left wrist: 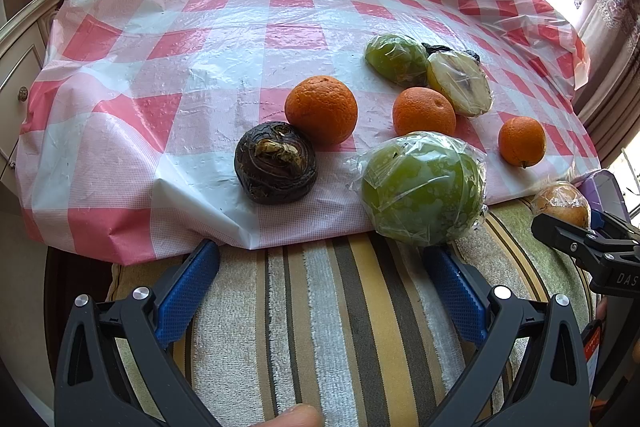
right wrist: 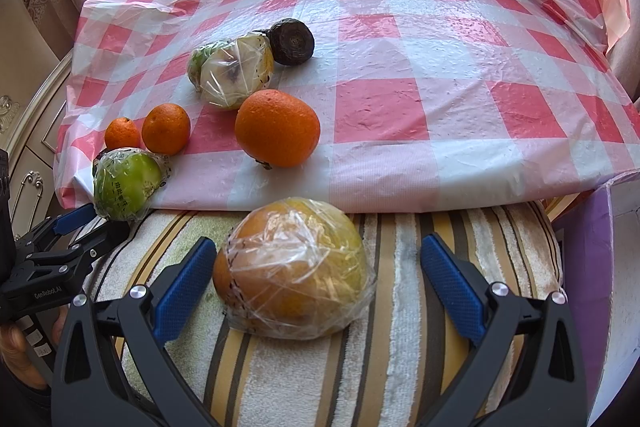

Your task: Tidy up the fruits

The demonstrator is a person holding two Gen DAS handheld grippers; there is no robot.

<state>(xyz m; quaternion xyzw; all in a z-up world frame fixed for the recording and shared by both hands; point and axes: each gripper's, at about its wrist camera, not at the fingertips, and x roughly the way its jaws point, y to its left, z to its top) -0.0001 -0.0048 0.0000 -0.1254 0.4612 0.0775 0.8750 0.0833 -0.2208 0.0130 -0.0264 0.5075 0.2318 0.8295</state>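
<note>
Right wrist view is showing the right gripper [right wrist: 316, 269] with fingers wide apart around a wrapped orange-yellow fruit [right wrist: 294, 267] at lower middle, not squeezing it. The left gripper [left wrist: 320, 267] is also gaping, holding nothing. Oranges [right wrist: 277, 127] and wrapped green fruits [right wrist: 127, 183] are lying scattered on the checkered tablecloth [right wrist: 440, 67], so sorting is barely starting. No bowl is showing.

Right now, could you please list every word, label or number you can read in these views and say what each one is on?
"GenRobot.AI": on the left gripper body, right wrist view.
"DAS", cut off at the frame edge: on the right gripper body, left wrist view.
Green printed characters on the wrapped green fruit: too small to read.
Red tag beside the left gripper: unreadable.
</note>
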